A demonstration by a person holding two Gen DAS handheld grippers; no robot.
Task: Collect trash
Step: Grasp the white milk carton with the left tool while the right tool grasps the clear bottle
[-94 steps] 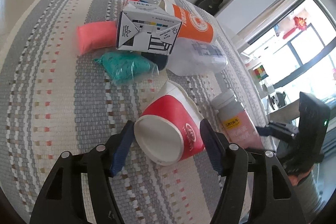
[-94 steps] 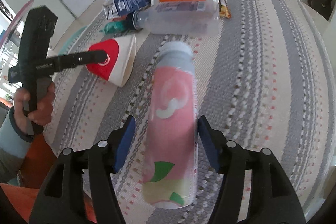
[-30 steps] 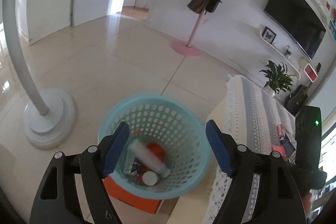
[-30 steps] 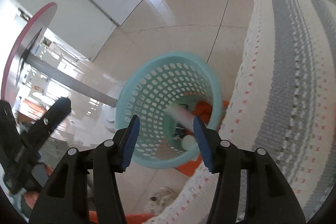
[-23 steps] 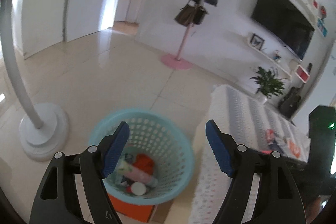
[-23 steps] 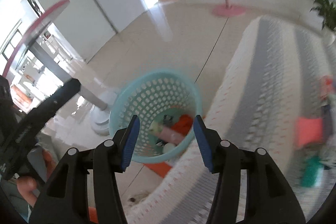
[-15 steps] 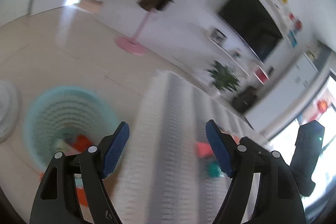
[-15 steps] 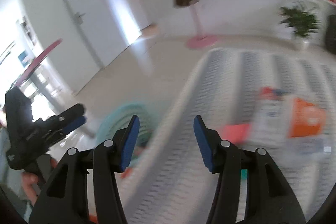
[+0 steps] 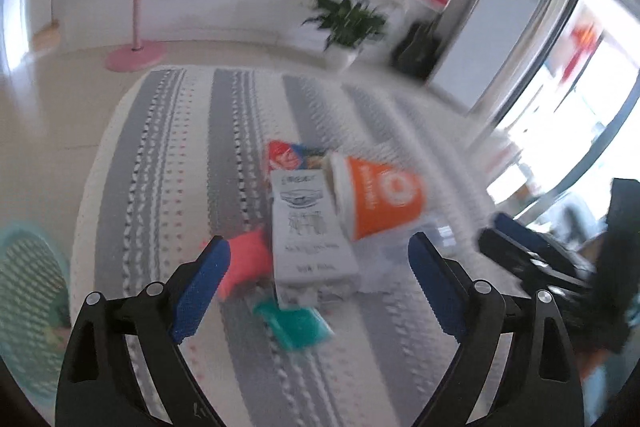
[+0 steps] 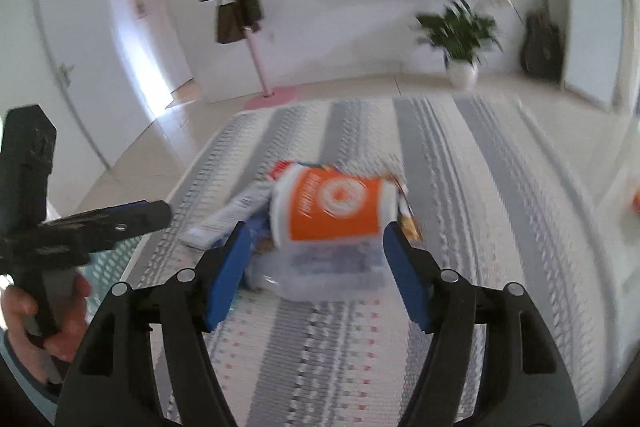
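The orange cup (image 10: 336,207) is seen lying on its side, long axis crosswise, directly ahead of the right gripper (image 10: 316,269), which is nearer. Both the right gripper and the left gripper (image 9: 318,283) are spread apart and empty.

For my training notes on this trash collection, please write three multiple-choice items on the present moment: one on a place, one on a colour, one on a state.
1. Where does the teal basket show in the left wrist view?
A. at the lower left, beside the table
B. on the table, behind the cup
C. between the jaws

2. Which colour has the large paper cup lying on the table?
A. green
B. orange and white
C. black

3. In which state is the right hand-held gripper?
A. shut on the cup
B. shut on a bottle
C. open and empty

Key:
1 A, the teal basket sits low at the left, off the striped tablecloth.
2 B, the paper cup has an orange wall and white rims.
3 C, the right hand-held gripper has its jaws apart, with nothing between them.
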